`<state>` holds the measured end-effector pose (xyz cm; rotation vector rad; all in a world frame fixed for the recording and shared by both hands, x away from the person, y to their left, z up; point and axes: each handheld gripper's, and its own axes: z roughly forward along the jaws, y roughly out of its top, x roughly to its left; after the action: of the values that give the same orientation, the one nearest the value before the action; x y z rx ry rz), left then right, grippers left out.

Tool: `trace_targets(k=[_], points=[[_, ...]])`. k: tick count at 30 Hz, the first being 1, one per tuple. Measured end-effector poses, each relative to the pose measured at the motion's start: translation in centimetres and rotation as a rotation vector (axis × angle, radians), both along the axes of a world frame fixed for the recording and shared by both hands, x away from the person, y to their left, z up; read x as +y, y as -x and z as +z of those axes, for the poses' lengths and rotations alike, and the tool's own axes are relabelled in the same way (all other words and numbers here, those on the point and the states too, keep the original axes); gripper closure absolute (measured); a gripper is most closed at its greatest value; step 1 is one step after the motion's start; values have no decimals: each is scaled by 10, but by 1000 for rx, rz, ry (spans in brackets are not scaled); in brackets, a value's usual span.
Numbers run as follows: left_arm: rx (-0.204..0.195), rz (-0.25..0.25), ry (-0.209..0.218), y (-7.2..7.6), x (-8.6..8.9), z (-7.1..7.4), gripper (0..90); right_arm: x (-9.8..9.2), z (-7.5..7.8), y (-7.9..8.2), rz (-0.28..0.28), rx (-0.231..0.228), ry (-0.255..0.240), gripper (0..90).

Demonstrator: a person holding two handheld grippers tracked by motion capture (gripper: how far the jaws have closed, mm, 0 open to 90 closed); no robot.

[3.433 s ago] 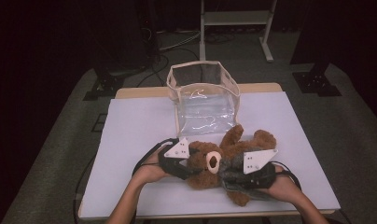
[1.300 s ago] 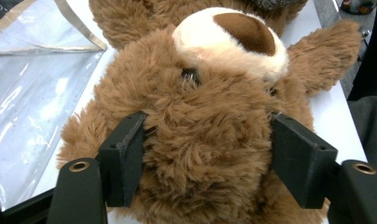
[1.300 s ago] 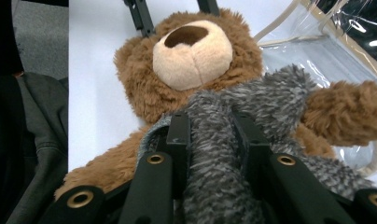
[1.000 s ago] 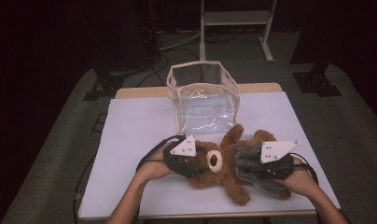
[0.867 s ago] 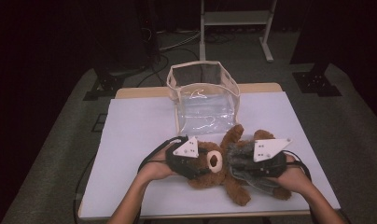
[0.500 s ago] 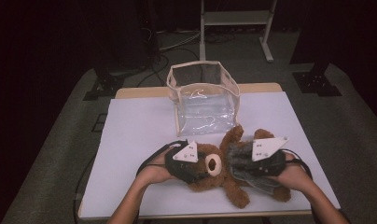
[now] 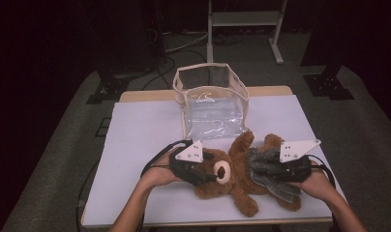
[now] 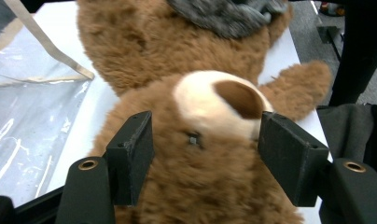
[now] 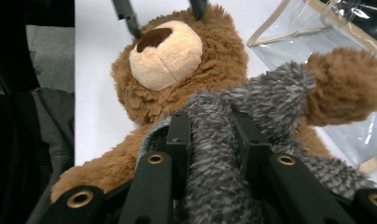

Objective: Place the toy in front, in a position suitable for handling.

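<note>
Black two-jaw tools (image 7: 203, 170) with brass screws, grey triangular plates, trailing cables.

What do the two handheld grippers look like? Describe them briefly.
Both the left gripper and the right gripper have dark bodies, each topped by a pale three-cornered plate, with black cables trailing behind. Their black blocky fingers sit on arms with brass-coloured rivets. Forearms are bare.

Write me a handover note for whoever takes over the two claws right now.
Left claw: jaws around the teddy bear's head, pads at its sides.
Right claw: shut on the grey garment at the bear's body.
Bear lies on its back on the white table, just in front of the clear bag, which stands open and empty.
Done: both grips set.
Left: probably lift the bear into the bag.
</note>
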<state>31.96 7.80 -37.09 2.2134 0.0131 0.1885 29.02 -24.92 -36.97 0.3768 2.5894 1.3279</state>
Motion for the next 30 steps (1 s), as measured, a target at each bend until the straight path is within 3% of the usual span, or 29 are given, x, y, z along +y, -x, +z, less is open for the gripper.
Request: trace_targets(k=[3, 7, 10, 15, 19, 22, 25, 27, 30], points=[[22, -12, 29, -2, -5, 0, 356, 0, -4, 4, 3, 16, -17, 708], [54, -42, 16, -1, -13, -3, 358, 3, -6, 9, 9, 12, -6, 708], [68, -54, -7, 2, -15, -6, 360, 6, 0, 11, 23, -9, 29, 708], [50, -73, -50, 8, -18, -8, 359, 22, 14, 6, 49, -57, 53, 707], [28, -72, -75, 13, -18, -9, 359, 35, 17, -1, 75, -75, 87, 707], [20, -73, -80, 15, -17, -9, 359, 26, 20, -6, 64, -66, 87, 707], [24, -71, -74, 14, -17, -10, 359, 3, 22, -12, 17, -35, 71, 707], [21, -75, -75, 14, -17, -9, 358, -11, 19, -14, -9, -9, 58, 706], [22, -73, -63, 12, -16, -5, 356, -16, 11, -13, -14, 23, 33, 707]])
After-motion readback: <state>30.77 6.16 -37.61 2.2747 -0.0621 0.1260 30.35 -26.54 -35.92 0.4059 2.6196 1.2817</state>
